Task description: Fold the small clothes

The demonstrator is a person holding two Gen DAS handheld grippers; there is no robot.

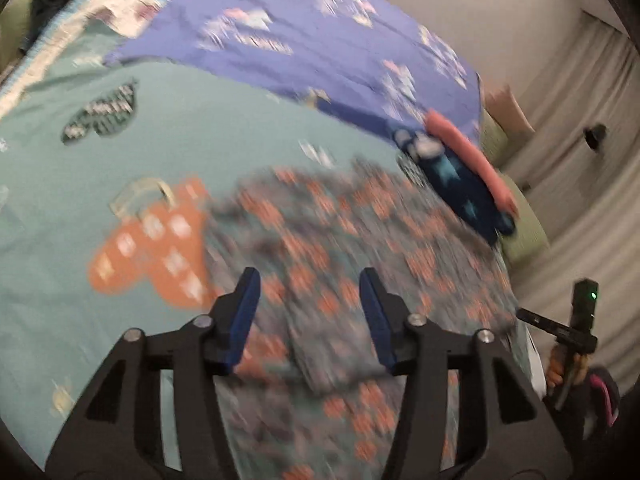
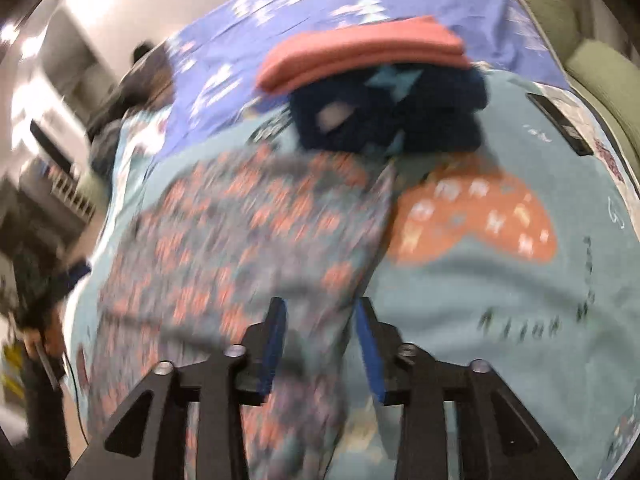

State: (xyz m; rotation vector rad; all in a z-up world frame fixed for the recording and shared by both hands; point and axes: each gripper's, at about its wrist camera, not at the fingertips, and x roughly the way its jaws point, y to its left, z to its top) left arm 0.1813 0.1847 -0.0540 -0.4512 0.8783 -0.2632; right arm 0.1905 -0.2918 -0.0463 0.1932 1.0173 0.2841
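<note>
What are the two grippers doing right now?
Left gripper: open, holding nothing, above the patterned cloth.
Right gripper: open, holding nothing.

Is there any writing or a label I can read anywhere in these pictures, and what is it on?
None can be read.
Dark lettering on the teal bedsheet, near its right edge: blurred, unreadable.
White marks on the dark leaf-shaped print: blurred.
Pale label on the slim black device: too small.

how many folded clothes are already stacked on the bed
2: a pink folded piece lies on top, and a dark blue one sits under it, just beyond the patterned garment. More could be hidden underneath.
</note>
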